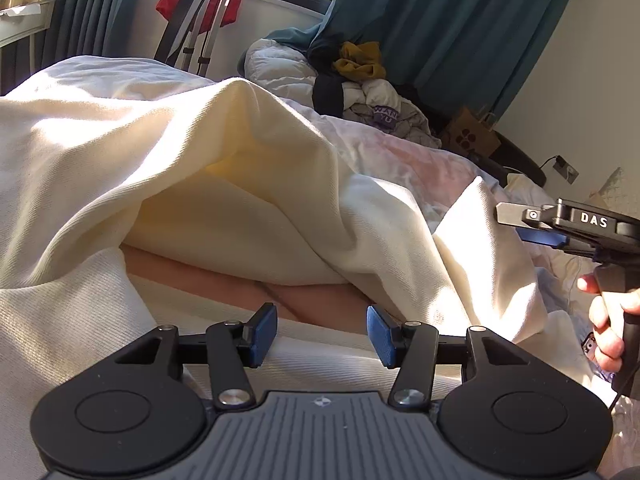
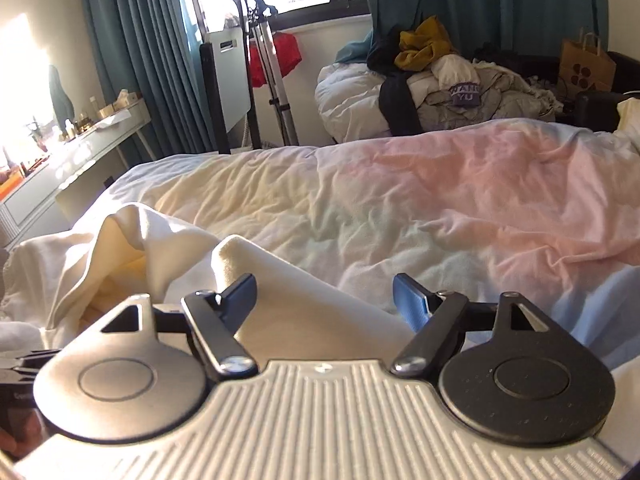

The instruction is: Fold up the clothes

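- Left gripper (image 1: 322,334) hovers with its jaws apart and nothing between them, just above the near flat part of the cream garment (image 1: 200,168), which lies heaped along the near edge of the bed
- Right gripper (image 2: 324,300) is likewise released, its blue pads (image 2: 408,300) wide over a smooth cream fold of the same garment, gripping nothing
- The step in hand looks like picking fresh grip points for the next fold; I would take one layer only at a hem or corner, not the bunched ridge, and lift both sides evenly so the cloth falls flat
- The raised hump in the middle should be smoothed out first, or the fold will trap a crease
- Only the left wrist view shows the right gripper from outside, at the frame's right edge, with the person's hand (image 1: 608,320) on its handle
- Only the right wrist view shows the open stretch of pastel duvet (image 2: 460,200) beyond the garment, room to lay it out, and the dressing table (image 2: 80,148) at left
- Farthest, both show the clothes pile (image 2: 440,84) under the window
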A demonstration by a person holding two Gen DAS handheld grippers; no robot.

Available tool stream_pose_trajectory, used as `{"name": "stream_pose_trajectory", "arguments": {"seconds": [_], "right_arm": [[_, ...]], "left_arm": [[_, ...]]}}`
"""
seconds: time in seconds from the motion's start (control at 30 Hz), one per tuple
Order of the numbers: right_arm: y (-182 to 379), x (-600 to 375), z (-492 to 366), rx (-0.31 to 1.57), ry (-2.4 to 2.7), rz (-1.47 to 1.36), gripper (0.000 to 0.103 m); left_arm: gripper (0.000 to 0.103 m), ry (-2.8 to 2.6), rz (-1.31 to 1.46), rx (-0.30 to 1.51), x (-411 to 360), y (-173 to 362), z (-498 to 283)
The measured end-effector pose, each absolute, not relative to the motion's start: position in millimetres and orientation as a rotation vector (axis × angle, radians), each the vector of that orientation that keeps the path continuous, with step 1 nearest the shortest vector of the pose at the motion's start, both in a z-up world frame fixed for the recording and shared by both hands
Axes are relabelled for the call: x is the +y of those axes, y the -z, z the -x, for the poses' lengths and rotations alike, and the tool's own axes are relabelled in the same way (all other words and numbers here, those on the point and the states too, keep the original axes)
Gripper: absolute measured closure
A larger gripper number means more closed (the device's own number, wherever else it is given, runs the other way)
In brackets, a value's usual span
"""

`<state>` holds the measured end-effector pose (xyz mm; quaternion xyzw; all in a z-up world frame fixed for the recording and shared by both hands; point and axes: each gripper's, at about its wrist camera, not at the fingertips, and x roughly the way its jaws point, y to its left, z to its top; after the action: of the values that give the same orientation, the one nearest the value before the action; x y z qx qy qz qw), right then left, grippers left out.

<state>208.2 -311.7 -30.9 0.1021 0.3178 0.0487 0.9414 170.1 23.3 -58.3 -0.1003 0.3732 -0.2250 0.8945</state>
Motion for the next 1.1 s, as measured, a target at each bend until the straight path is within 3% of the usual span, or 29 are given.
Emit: {"name": "stream_pose_trajectory", "arguments": {"seconds": [0.13,0.2,0.27,0.3,0.33,0.73,0.9,0.97,1.0,1.03,1.1], "right_arm": [[38.1,-306.6,-235.9,0.757,-0.031,-0.15,0.027],[38.9,-307.3,-241.6,0.792,0.023,-0.119,0.033],[36.8,-311.5,-241.4,0.799,0.026,-0.12,0.054],[34.7,-315.1,-241.6,0.806,0.033,-0.129,0.082],[32.7,-318.8,-241.9,0.814,0.039,-0.138,0.097],[-38.4,-366.1,-257.5,0.739,0.096,-0.286,0.1],[-34.9,-346.0,-262.3,0.79,-0.064,-0.273,0.094],[-28.6,-330.9,-261.8,0.808,-0.137,-0.23,0.075],[-24.7,-322.6,-261.4,0.817,-0.168,-0.21,0.048],[-20.2,-314.7,-260.9,0.823,-0.19,-0.194,0.029],[-11.3,-302.4,-262.8,0.835,-0.216,-0.173,0.022]], "left_arm": [[0.05,0.46,0.204,0.769,22.2,55.1,-172.0],[0.05,0.45,0.21,0.775,23.6,55.0,-172.9],[0.05,0.441,0.217,0.779,24.6,54.4,-173.6],[0.05,0.439,0.221,0.777,25.0,53.9,-173.3],[0.05,0.438,0.225,0.776,25.4,53.3,-173.1],[0.05,0.423,0.297,0.762,36.9,47.6,-175.1],[0.05,0.424,0.301,0.765,36.7,48.2,-175.0],[0.05,0.424,0.306,0.765,37.1,48.2,-175.0],[0.05,0.423,0.308,0.765,37.3,48.2,-175.0],[0.05,0.423,0.309,0.765,37.4,48.2,-175.0],[0.049,0.419,0.313,0.764,38.2,48.3,-175.0]]}}
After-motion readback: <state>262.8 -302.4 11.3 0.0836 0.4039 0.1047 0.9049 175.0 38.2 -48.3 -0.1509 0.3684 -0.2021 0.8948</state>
